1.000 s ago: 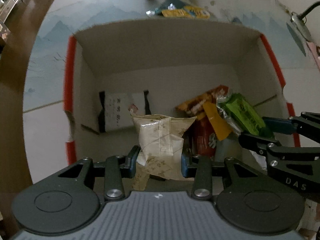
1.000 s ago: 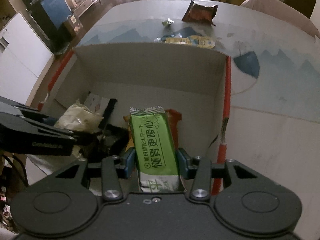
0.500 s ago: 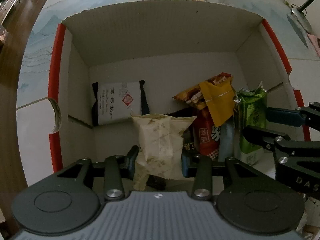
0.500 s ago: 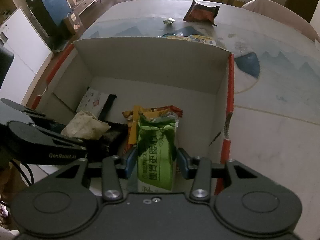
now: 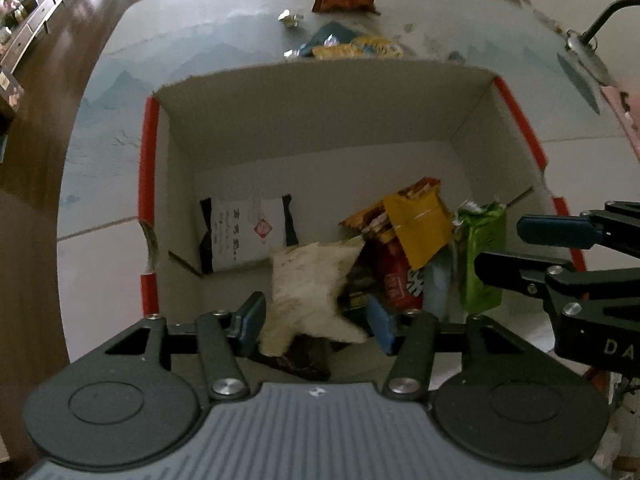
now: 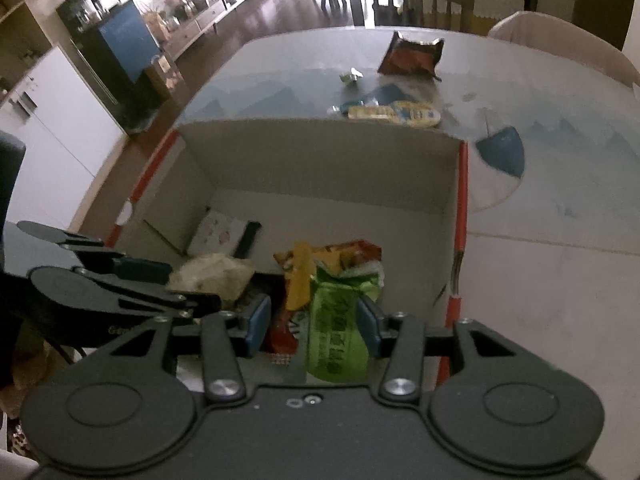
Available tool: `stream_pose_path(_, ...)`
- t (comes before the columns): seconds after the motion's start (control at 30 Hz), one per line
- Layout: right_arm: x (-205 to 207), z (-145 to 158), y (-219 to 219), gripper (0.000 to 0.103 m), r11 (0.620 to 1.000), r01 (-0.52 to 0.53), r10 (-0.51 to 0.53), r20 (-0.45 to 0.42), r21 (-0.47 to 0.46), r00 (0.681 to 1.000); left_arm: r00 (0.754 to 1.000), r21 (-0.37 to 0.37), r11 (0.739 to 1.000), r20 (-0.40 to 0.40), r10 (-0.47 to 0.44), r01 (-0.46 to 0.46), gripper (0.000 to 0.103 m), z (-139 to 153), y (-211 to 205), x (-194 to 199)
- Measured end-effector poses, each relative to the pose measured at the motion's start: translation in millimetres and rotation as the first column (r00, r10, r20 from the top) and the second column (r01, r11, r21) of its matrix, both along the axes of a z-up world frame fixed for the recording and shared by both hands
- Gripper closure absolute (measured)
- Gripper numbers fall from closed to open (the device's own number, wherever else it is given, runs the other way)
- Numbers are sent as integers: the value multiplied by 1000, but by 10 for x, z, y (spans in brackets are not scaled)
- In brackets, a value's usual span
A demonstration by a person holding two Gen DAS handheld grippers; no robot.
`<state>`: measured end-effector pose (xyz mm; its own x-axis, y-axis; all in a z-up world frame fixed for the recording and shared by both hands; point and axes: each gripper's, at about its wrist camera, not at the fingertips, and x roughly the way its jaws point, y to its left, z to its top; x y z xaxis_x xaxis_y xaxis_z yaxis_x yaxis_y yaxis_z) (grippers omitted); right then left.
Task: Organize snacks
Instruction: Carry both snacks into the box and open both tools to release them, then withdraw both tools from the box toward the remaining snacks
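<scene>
We see both grippers pointing down into an open cardboard box (image 5: 320,120) with red edges, which stands on the counter (image 6: 540,280).

The left gripper (image 5: 316,322) has just been opening its fingers — the cream packet (image 5: 312,292) sits between them, blurred and tilted, with a visible gap at the right-hand pad, so it looks released rather than pinched. The packet leans over a dark wrapper on the box floor.

The right gripper (image 6: 314,326) has also just been widening. The green packet (image 6: 340,320) stands upright between its fingers, close against the right-hand pad and clear of the left-hand one; we cannot tell whether that one pad still touches it. In the left wrist view the same green packet stands at the right side of the box, just beside a cluster of orange, yellow and red snack bags (image 5: 404,236).

A white packet with black ends (image 5: 244,236) lies flat at the far left of the box floor, apart from the others.

Beyond the box, still out on the counter, lie a brown chip bag (image 6: 412,56), a small crumpled foil wrapper (image 6: 350,76) and a yellow packet (image 6: 394,114) overlapping a dark blue one — all well apart from both grippers.
</scene>
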<state>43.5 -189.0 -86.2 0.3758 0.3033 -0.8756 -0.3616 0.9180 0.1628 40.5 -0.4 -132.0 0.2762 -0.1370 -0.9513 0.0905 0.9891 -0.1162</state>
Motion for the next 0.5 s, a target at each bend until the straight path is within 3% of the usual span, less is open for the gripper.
stream_pose_path(0.3,-36,231,-31,42,999,4,-7,52,44,999,996,-11,1000,94,-3,4,48,323,57,-53)
stream_pose_path(0.5,13,437,-62,40,998,-19,14,89,58,996,985,-25,1000,173,-4,9,41,611,53,-51)
